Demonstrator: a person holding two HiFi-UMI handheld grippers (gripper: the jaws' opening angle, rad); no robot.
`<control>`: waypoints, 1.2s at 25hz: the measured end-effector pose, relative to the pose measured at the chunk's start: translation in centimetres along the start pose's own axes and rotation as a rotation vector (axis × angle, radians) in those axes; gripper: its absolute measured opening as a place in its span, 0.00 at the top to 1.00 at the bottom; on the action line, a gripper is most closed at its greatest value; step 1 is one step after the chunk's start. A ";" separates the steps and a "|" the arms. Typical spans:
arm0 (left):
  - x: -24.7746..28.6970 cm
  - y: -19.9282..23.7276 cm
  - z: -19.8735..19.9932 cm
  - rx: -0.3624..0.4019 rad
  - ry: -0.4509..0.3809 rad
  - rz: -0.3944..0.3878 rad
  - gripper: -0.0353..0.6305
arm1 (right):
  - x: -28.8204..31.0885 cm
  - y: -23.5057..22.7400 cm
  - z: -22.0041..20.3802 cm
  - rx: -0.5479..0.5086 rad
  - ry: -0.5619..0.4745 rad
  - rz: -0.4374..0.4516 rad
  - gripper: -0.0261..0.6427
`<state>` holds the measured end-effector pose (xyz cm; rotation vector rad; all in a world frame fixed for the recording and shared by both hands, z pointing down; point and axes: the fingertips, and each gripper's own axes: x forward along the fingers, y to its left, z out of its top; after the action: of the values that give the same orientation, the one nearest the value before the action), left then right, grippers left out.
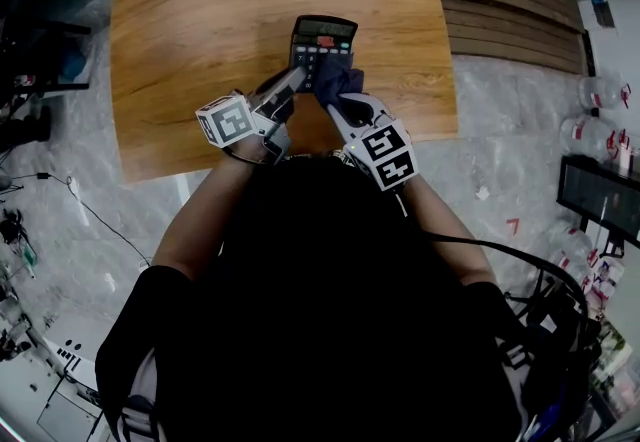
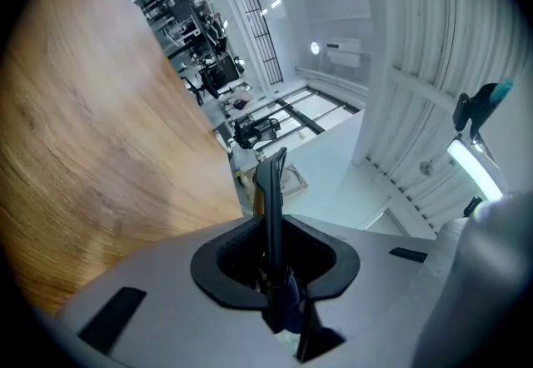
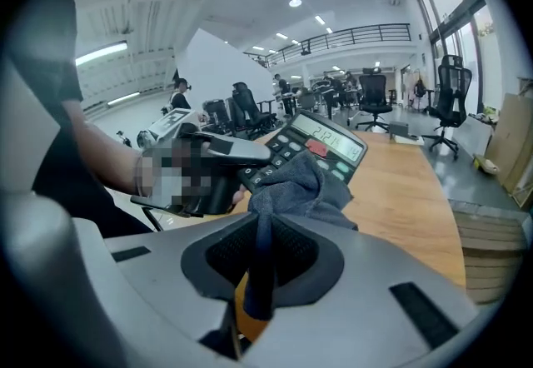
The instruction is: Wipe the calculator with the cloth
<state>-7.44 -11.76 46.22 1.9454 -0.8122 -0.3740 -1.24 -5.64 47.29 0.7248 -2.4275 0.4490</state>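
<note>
A black calculator (image 1: 322,42) with a lit display and a red key is held tilted above the wooden table (image 1: 190,40). My left gripper (image 1: 296,77) is shut on its left edge. In the left gripper view the calculator (image 2: 271,183) shows edge-on, standing up between the jaws of the left gripper (image 2: 271,262). My right gripper (image 1: 334,96) is shut on a dark blue cloth (image 1: 338,78), whose bunched end lies on the calculator's lower keys. The right gripper view shows the cloth (image 3: 301,188) rising from the right gripper (image 3: 261,254) onto the calculator (image 3: 326,144), with the left gripper (image 3: 223,151) beside it.
The table's near edge (image 1: 300,152) runs just under both grippers. A stack of wooden planks (image 1: 510,20) lies to the right of the table, and bottles (image 1: 600,110) stand further right. Cables (image 1: 60,190) trail on the floor at left. Office chairs (image 3: 450,100) stand beyond the table.
</note>
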 end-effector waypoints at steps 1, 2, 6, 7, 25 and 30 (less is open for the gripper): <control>0.1 0.0 -0.1 0.002 0.003 -0.002 0.84 | 0.1 0.6 0.2 -0.006 -0.002 0.016 0.89; 0.3 0.0 -0.3 0.007 0.009 -0.001 0.84 | 0.2 1.1 0.5 -0.010 -0.008 0.030 0.89; 1.0 -0.9 -1.5 0.046 0.051 -0.001 0.84 | -0.3 2.1 2.3 -0.001 -0.064 0.071 0.89; 1.1 -1.0 -1.8 0.051 0.059 -0.002 0.84 | -0.6 2.3 2.9 -0.003 -0.082 0.077 0.89; 0.9 -2.1 -3.5 0.086 0.102 -0.053 0.84 | -4.4 -9.7 9.4 0.059 -0.276 -0.216 0.89; 0.6 -2.4 -2.7 0.071 0.073 -0.085 0.84 | -4.6 -10.5 7.1 0.080 -0.232 -0.249 0.89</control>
<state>-4.56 -9.57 45.47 2.0523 -0.7060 -0.3262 5.15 -15.42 40.50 1.1543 -2.4959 0.3806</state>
